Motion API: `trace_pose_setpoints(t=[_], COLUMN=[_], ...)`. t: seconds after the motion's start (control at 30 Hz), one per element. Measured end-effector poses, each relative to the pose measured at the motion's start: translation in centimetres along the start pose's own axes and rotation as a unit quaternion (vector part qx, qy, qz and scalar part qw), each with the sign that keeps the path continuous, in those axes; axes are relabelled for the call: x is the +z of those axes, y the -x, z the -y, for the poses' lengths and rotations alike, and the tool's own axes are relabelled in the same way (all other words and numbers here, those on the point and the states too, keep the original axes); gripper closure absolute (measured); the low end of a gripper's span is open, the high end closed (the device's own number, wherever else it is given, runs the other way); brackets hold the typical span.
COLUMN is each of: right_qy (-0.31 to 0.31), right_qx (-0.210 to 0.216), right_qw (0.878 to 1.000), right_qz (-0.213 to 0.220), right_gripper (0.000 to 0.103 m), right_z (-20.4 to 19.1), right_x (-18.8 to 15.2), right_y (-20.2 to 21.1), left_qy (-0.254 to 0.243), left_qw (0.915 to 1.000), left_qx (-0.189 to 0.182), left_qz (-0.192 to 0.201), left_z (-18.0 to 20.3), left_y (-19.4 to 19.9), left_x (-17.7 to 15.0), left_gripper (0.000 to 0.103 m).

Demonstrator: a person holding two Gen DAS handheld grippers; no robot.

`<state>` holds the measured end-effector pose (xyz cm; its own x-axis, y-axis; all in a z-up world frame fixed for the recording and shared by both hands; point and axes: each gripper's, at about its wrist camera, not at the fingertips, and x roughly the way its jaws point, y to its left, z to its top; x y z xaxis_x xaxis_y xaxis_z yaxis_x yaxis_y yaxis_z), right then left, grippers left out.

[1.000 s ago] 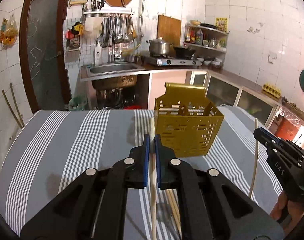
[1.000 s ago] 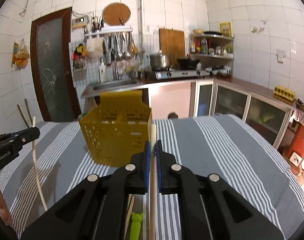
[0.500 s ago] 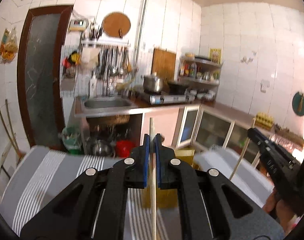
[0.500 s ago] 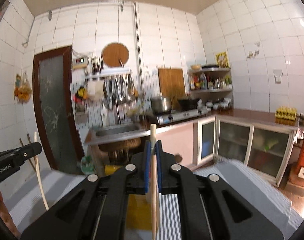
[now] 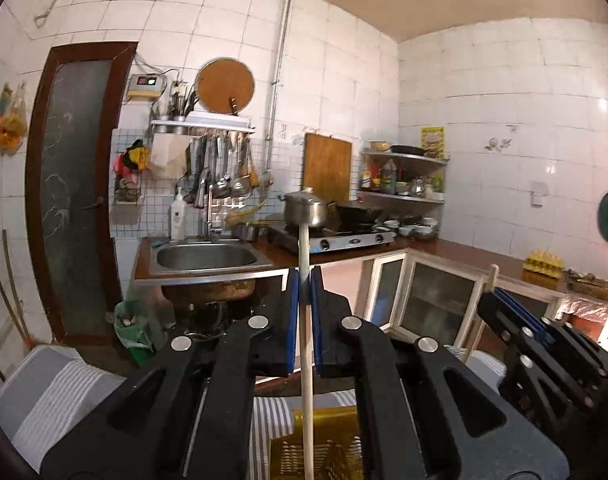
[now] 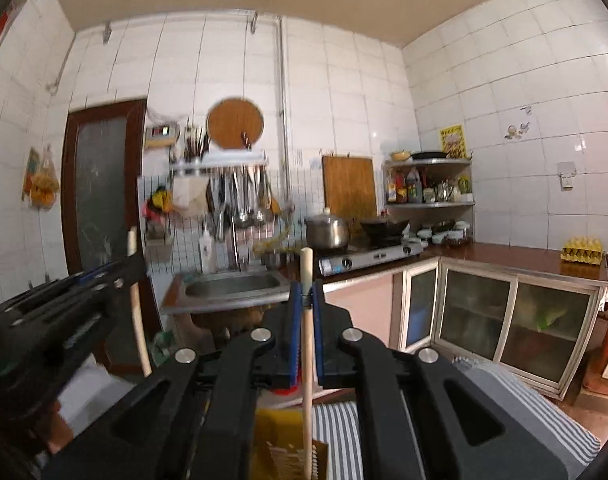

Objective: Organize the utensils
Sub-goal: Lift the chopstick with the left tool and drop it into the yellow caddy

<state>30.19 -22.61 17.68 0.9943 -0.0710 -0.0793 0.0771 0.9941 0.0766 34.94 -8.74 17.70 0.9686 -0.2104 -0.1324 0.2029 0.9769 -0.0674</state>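
A pale wooden chopstick (image 5: 304, 248) stands upright between the blue pads of my left gripper (image 5: 304, 280), which is shut on it. Its lower end hangs over the yellow perforated utensil basket (image 5: 323, 448) at the bottom of the left wrist view. My right gripper (image 6: 307, 296) is shut on a second upright chopstick (image 6: 306, 268) above the same basket (image 6: 280, 444). Each gripper shows in the other's view: the right gripper (image 5: 489, 300) with its chopstick (image 5: 481, 308), and the left gripper (image 6: 132, 264) with its chopstick (image 6: 136, 320). The two are side by side, close together.
The basket stands on a table with a grey striped cloth (image 5: 60, 392). Beyond the table are a counter with a steel sink (image 5: 208, 258), a gas stove with a pot (image 5: 307, 210), glass-front cabinets (image 6: 515, 320) and a dark door (image 5: 72, 192).
Both grippers rose and tipped upward with their chopsticks. The basket went from straight ahead to the bottom edge of both views, and the table dropped mostly out of sight.
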Motion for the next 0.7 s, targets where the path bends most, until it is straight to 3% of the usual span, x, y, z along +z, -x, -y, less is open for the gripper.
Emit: trace_pose_setpoints(t=[0.13, 0.27, 0.53, 0.7], right_qy=[0.014, -0.007, -0.008, 0.005], right_qx=[-0.002, 0.002, 0.002, 0.003], right_qw=[0.999, 0.996, 0.995, 0.995], right_qz=[-0.045, -0.084, -0.096, -0.098], right_gripper=[0.097, 0.097, 0.097, 0.097], right_z=[0.5, 1.8, 2.4, 1.9], right_x=[-3.3, -4.9, -5.7, -5.7], right_y=[-2.2, -3.7, -3.7, -3.6], left_qy=[0.010, 0.016, 0.024, 0.010], left_qw=[0.9994, 0.9988, 0.9990, 0.9986], left_qx=[0.009, 0.014, 0.027, 0.019], left_qz=[-0.032, -0.045, -0.028, -0.047], left_z=[-1.0, -2.1, -3.3, -2.8], left_y=[-2.5, -3.7, -4.2, -5.4], left_x=[-2.7, -3.2, -1.5, -2.6], left_gripper=[0.098, 0.097, 0.098, 0.098])
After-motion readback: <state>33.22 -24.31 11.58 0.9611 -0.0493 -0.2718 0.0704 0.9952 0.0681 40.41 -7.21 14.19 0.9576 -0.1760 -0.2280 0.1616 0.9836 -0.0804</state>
